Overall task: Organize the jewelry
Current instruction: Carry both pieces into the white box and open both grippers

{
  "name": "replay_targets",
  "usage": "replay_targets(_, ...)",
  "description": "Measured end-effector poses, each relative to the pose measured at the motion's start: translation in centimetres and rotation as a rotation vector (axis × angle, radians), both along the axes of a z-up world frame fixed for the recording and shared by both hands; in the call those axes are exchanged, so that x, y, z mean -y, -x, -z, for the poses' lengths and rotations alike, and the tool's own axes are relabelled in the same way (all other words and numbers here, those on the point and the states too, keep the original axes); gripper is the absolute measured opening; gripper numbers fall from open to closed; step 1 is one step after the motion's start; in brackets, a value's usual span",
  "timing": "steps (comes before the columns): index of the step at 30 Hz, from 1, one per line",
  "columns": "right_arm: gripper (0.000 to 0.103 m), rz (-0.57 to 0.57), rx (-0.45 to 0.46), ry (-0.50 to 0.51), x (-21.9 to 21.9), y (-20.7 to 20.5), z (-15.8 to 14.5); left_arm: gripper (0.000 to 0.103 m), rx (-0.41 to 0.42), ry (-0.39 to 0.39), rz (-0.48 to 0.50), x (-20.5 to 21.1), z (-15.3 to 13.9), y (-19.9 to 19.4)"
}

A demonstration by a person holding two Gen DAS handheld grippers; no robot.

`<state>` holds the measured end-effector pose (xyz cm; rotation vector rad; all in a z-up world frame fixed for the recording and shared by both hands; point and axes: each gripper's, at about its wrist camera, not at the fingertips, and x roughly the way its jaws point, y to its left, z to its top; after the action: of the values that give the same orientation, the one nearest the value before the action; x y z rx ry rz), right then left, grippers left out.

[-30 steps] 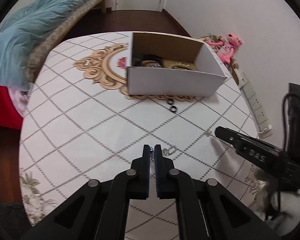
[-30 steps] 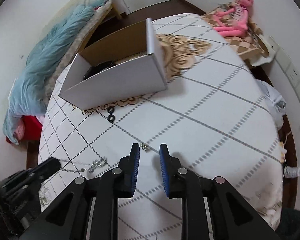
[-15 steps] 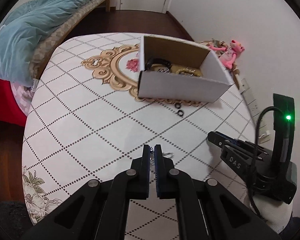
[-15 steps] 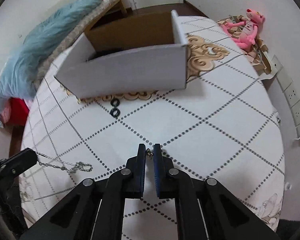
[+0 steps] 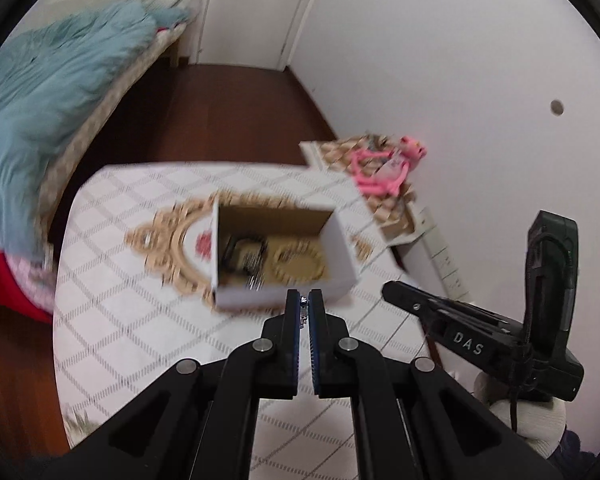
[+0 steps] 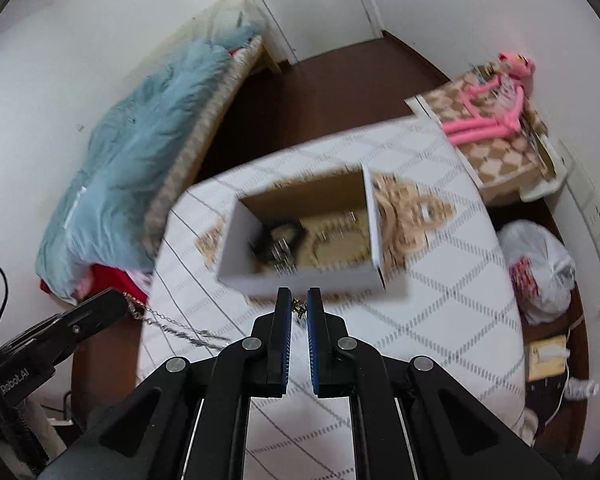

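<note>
- Our left tool is pinched on a silver chain, which trails slack below its tips.
- Our right tool is nipped on a small gold piece.
- The open box on the worktop lies straight ahead and below both tools, long axis crosswise; we judge neither tool clearly nearer.
- Other jewellery already lies inside.

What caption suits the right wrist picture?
Right gripper pinching a small gold trinket, lifted toward the open cardboard box.
</note>
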<state>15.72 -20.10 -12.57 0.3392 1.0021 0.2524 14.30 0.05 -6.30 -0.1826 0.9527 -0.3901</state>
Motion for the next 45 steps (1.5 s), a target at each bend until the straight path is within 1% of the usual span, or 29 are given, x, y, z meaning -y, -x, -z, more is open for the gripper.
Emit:
replay_targets(2, 0.008, -0.014, 0.011, 0.006, -0.1, -1.9, -1.3, 0.002, 0.02, -0.004, 0.005, 0.2, -1.1, -1.7)
replay_targets(4, 0.008, -0.026, 0.006, 0.014, -0.2, -3.9, -1.8, 0.002, 0.031, -0.016, 0.008, 0.5, -1.6, -3.5)
replay_targets(7, 0.008, -0.056, -0.034, 0.014, -0.6, -7.4, -1.5, 0.002, 0.012, -0.023, 0.014, 0.9, -1.3, -6.9)
replay_targets(11, 0.008, -0.092, -0.113, 0.018, -1.1, -11.5, 0.3, 0.002, -0.042, -0.032, 0.021, 1.1, 0.5, -10.3)
replay_targets(13, 0.008, -0.117, -0.156, 0.035, -1.4, -13.3, 1.5, 0.002, -0.076, -0.041, 0.022, 1.0, 1.9, -12.0)
replay_targets(16, 0.008, -0.137, -0.206, 0.047, -1.7, -15.1, 3.2, 0.002, -0.139, -0.043, 0.018, 0.9, 4.2, -13.8)
replay_targets(20, 0.008, -0.163, -0.255, 0.051, -2.2, -16.8, 4.9, 0.002, -0.198, -0.061, 0.001, 0.4, 6.5, -15.2)
replay_targets(21, 0.008, -0.171, -0.266, 0.047, -2.3, -17.1, 5.2, 0.005, -0.211, -0.065, -0.005, 0.3, 7.0, -15.5)
replay_targets(25, 0.009, -0.176, -0.291, 0.04, -2.8, -17.9, 6.1, 0.007, -0.269, -0.146, -0.043, 0.5, 8.4, -16.3)
replay_targets(26, 0.01, -0.169, -0.291, 0.039, -2.8, -18.0, 6.1, 0.007, -0.27, -0.166, -0.046, 0.5, 8.5, -16.4)
replay_targets(28, 0.02, -0.152, -0.283, 0.033, -2.6, -18.1, 5.9, 0.007, -0.26, -0.211, -0.06, 0.6, 8.6, -16.4)
replay_targets(29, 0.029, -0.144, -0.277, 0.035, -2.5, -18.1, 5.8, 0.008, -0.251, -0.227, -0.065, 0.5, 8.5, -16.3)
replay_targets(30, 0.036, -0.134, -0.267, 0.042, -2.3, -18.1, 5.5, 0.01, -0.242, -0.237, -0.07, 0.4, 8.4, -16.3)
replay_targets(31, 0.039, -0.129, -0.259, 0.041, -2.2, -18.1, 5.3, 0.014, -0.236, -0.252, -0.079, 0.3, 8.4, -16.2)
replay_targets(32, 0.041, -0.127, -0.262, 0.035, -2.0, -18.0, 5.3, 0.034, -0.235, -0.261, -0.085, 0.2, 8.3, -16.1)
replay_targets(33, 0.041, -0.117, -0.261, 0.041, -1.8, -17.9, 5.2, 0.061, -0.227, -0.264, -0.093, 0.0, 8.2, -15.9)
replay_targets(34, 0.041, -0.109, -0.247, 0.056, -1.7, -17.8, 4.9, 0.07, -0.216, -0.265, -0.103, -0.1, 8.0, -15.8)
replay_targets(35, 0.041, -0.103, -0.238, 0.068, -1.6, -17.6, 4.6, 0.074, -0.198, -0.267, -0.119, -0.4, 7.7, -15.4)
replay_targets(37, 0.052, -0.084, -0.223, 0.107, -1.4, -17.0, 4.0, 0.074, -0.18, -0.276, -0.128, -0.6, 7.4, -14.9)
replay_targets(39, 0.083, -0.074, -0.21, 0.144, -1.2, -16.1, 3.6, 0.076, -0.17, -0.292, -0.138, -0.8, 7.3, -14.1)
replay_targets(40, 0.087, -0.062, -0.207, 0.178, -1.2, -15.6, 3.5, 0.078, -0.165, -0.298, -0.142, -0.7, 7.3, -13.9)
replay_targets(41, 0.09, -0.055, -0.201, 0.211, -1.3, -15.0, 3.4, 0.085, -0.16, -0.303, -0.148, -0.8, 7.4, -13.5)
replay_targets(42, 0.091, -0.047, -0.199, 0.249, -1.4, -14.6, 3.3, 0.092, -0.156, -0.311, -0.156, -0.9, 7.4, -12.9)
replay_targets(43, 0.092, -0.035, -0.199, 0.303, -1.5, -13.9, 3.4, 0.096, -0.15, -0.316, -0.16, -0.9, 7.5, -12.6)
replay_targets(44, 0.097, -0.03, -0.198, 0.334, -1.7, -13.2, 3.5, 0.103, -0.143, -0.331, -0.167, -0.9, 7.6, -12.1)
replay_targets(45, 0.103, -0.023, -0.201, 0.357, -1.7, -12.6, 3.6, 0.103, -0.138, -0.35, -0.174, -0.9, 7.8, -11.7)
